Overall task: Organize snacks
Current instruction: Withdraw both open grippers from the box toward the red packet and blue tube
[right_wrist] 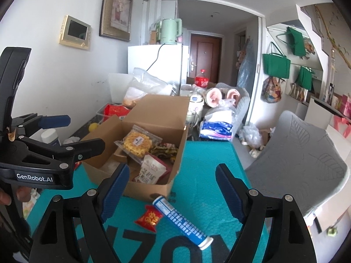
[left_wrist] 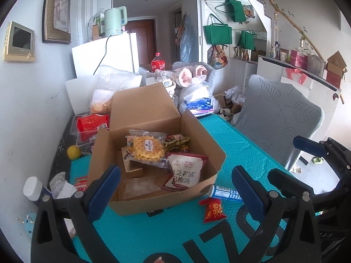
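left wrist view:
left gripper (left_wrist: 174,183): jaws spread wide, nothing between them, hovering over the near rim of the box
box: open brown cardboard box (left_wrist: 200,188) on the teal padded mat (left_wrist: 245,151) covering the table, toward the table's left side
box contents: clear packet of yellow noodle-like crisps (left_wrist: 145,148), white-and-maroon pouch with printed characters (left_wrist: 185,172), dark green-brown wrapper (left_wrist: 177,143) at the back
loose on mat: small red foil sachet (left_wrist: 214,210) and blue-and-white tube (left_wrist: 226,194), both just off the box's near right corner
right gripper (left_wrist: 311,146): seen at the right edge, jaws apart

right wrist view:
right gripper (right_wrist: 172,186): jaws apart, empty, above the mat near the table's front edge
tube (right_wrist: 182,222): lying flat, diagonal, between the jaw tips, not touched
sachet (right_wrist: 149,218): touching the tube's left side
box (right_wrist: 153,190): just behind both
left gripper (right_wrist: 76,131): at left, a hand (right_wrist: 8,197) on its handle
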### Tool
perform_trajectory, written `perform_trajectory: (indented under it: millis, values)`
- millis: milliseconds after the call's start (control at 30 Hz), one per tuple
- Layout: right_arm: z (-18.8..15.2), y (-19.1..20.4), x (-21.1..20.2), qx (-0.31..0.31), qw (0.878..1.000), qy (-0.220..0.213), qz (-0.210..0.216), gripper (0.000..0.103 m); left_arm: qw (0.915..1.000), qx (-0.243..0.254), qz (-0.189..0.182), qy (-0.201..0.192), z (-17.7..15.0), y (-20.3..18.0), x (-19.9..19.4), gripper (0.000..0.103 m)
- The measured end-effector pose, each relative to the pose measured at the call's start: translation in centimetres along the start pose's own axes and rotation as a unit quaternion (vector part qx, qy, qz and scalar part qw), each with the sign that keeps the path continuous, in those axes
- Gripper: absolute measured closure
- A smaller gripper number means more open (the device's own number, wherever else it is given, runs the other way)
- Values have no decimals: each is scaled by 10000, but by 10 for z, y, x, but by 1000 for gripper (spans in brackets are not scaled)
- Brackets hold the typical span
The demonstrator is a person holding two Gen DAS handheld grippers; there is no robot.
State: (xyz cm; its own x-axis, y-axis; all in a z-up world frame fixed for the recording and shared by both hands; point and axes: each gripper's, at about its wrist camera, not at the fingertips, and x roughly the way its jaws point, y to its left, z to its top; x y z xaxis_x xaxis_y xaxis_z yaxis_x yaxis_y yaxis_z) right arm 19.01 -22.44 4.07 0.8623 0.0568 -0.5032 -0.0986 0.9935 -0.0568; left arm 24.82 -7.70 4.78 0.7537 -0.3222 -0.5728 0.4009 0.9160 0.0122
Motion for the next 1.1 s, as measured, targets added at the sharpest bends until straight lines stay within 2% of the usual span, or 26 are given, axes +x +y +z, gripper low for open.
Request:
perform_trajectory:
  millis: [467, 767, 1100]
  values:
    - [-57, -23, -4, 493, 9968, 575, -269, 22, 9972, 389, -475, 418, -38, -40, 22, 0]
    - [-95, -39, 8, 847, 9908, 974, -406, 22, 9965, 273, -396, 689, -62, -43, 49, 0]
    - [-116, -49, 28, 933, 9868, 1293, -277, 22, 9922, 128, -482, 1143, -86, -43, 85, 0]
